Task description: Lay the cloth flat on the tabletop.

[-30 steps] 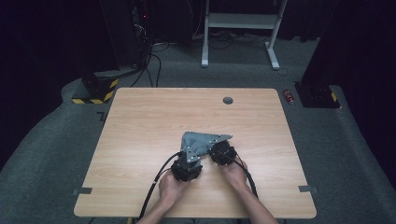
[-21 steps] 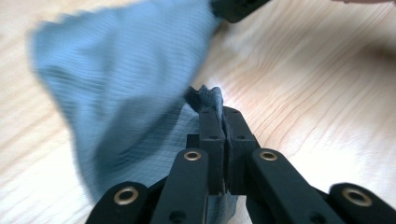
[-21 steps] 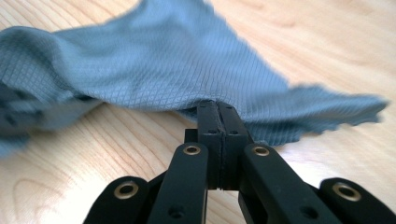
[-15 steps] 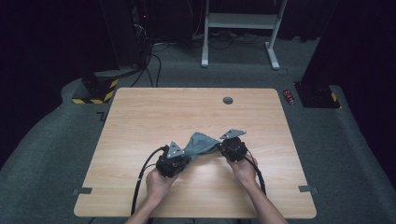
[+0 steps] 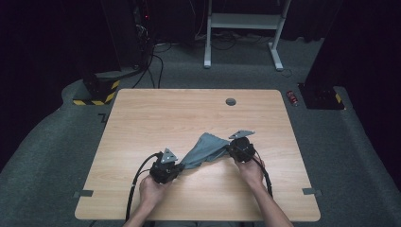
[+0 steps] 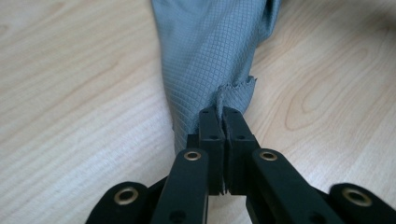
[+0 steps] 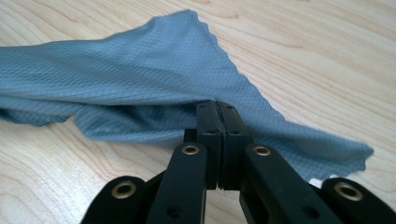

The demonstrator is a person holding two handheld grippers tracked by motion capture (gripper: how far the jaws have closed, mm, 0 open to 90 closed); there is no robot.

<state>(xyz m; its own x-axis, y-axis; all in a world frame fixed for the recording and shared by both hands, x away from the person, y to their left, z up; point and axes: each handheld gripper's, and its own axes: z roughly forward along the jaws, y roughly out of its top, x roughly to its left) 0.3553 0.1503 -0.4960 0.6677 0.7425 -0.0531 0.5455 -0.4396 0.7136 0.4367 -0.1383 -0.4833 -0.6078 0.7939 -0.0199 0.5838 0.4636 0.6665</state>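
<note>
claws [image 5: 178, 166] [image 5: 228, 150] farther apart, cloth [image 5: 204, 147] stretched

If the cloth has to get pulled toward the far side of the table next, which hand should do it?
Probably the right. The right gripper sits farther up the table, nearer the far edge, and is already shut on the grey cloth. The left gripper also pinches the cloth, but closer to the person.

My right tongs [image 7: 218, 109], jaws closed together, pinch a fold of the grey-blue cloth [image 7: 154, 88]. The cloth spreads leftward over the wooden worktop [image 7: 303, 51], one scalloped corner pointing away, another lying at right.
</note>
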